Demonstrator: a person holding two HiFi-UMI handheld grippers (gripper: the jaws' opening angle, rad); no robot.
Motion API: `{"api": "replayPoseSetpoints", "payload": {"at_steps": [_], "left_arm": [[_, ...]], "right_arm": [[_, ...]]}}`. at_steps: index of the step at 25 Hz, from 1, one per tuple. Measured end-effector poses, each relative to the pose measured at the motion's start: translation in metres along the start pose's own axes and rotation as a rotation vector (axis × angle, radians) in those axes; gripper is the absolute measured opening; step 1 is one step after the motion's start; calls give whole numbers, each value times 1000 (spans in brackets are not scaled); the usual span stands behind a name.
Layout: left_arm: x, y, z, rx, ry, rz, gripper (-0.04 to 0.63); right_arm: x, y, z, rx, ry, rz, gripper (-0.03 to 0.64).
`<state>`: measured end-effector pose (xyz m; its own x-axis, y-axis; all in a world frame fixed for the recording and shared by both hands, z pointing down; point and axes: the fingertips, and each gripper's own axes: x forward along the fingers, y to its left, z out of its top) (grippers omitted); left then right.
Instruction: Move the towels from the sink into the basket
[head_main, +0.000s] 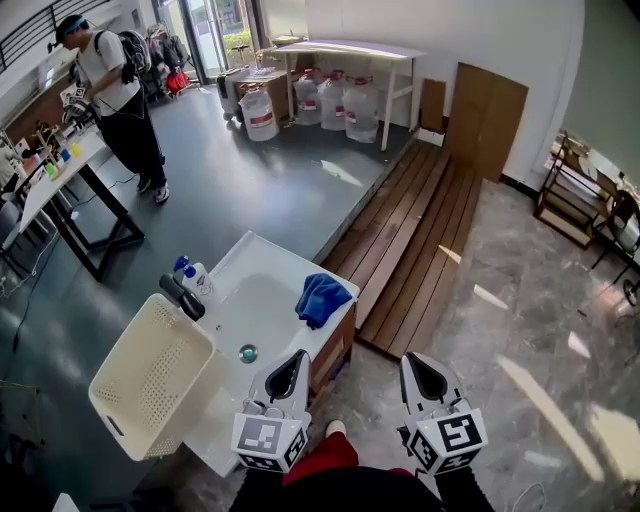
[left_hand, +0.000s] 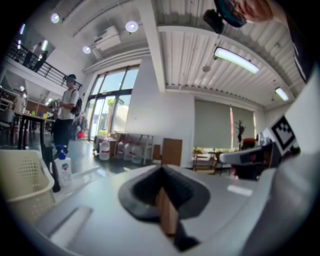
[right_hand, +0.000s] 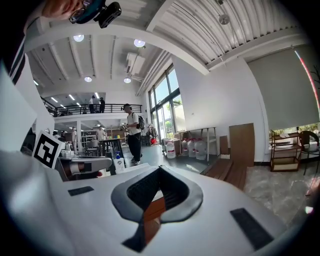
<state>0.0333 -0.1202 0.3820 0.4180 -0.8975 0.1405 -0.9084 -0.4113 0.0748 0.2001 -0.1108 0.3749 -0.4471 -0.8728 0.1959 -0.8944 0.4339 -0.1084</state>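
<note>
Grey floor and a wooden step surround the white sink (head_main: 255, 300) below me. One blue towel (head_main: 322, 297) lies crumpled on the sink's right rim, bunched and folded over itself. The cream basket (head_main: 150, 375) sits just beside the sink's left side. Only the head view shows the towel. The left gripper view catches the basket's edge and a spray bottle (left_hand: 62, 167), and the right gripper view shows a balcony (right_hand: 95, 107). My left gripper (head_main: 297, 358) hovers over the sink's near edge, its fingers (left_hand: 142, 192) closed on nothing. My right gripper (head_main: 415, 362) hangs over the floor, fingers together, empty.
</note>
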Motion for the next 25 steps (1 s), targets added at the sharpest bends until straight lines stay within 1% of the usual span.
{"api": "replayPoseSetpoints", "payload": {"at_steps": [4,11,19,23,25], "left_arm": [[20,17,3,-4,2,-15,5],[48,43,3,-1,4,-39,11],[72,58,-2,-7,31,-74,12],[83,58,-10,5,70,-105,45],[90,59,-13,12,97,-118,72]], "right_arm": [[25,-4,7,2,-2,-13,8],[58,-7,12,-29,-3,-28,8],[82,-11,13,-22,12,-50,8],[86,-14,9,-25,31,-60,8],[87,-17,9,-23,32,-67,8]]}}
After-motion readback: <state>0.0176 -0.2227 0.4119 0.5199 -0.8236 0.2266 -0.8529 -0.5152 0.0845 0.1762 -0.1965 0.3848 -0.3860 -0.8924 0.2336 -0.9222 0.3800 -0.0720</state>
